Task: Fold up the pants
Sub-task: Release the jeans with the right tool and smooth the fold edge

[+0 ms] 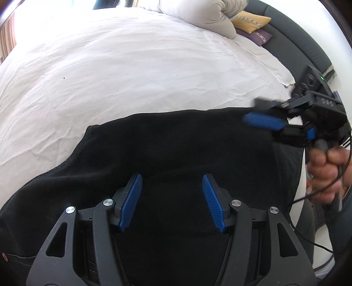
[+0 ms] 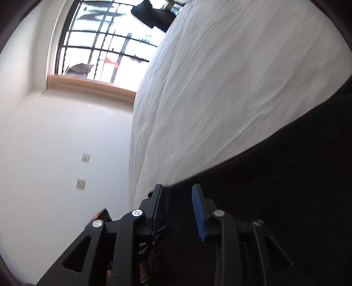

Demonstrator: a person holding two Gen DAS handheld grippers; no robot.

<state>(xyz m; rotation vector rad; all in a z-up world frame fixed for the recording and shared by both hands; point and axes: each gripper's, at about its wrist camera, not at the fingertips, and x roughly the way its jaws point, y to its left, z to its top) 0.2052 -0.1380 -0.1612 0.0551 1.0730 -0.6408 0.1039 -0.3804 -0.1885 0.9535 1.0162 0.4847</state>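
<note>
The black pants [image 1: 176, 140] lie folded flat on the white bed sheet [image 1: 123, 66], near its front edge. My left gripper [image 1: 172, 180] is open above the middle of the pants and holds nothing. My right gripper [image 1: 261, 116] hovers over the pants' right edge, turned on its side and blurred; its jaws stand apart. In the right wrist view the right gripper [image 2: 177, 192] is open at the edge of the pants [image 2: 286, 187], with the sheet [image 2: 220, 88] beyond.
A bunched white duvet [image 1: 198, 13] and yellow [image 1: 250, 21] and purple [image 1: 257, 36] cushions lie at the bed's far right. A dark headboard [image 1: 297, 37] curves along the right. A wall with a window [image 2: 105, 44] faces the right gripper.
</note>
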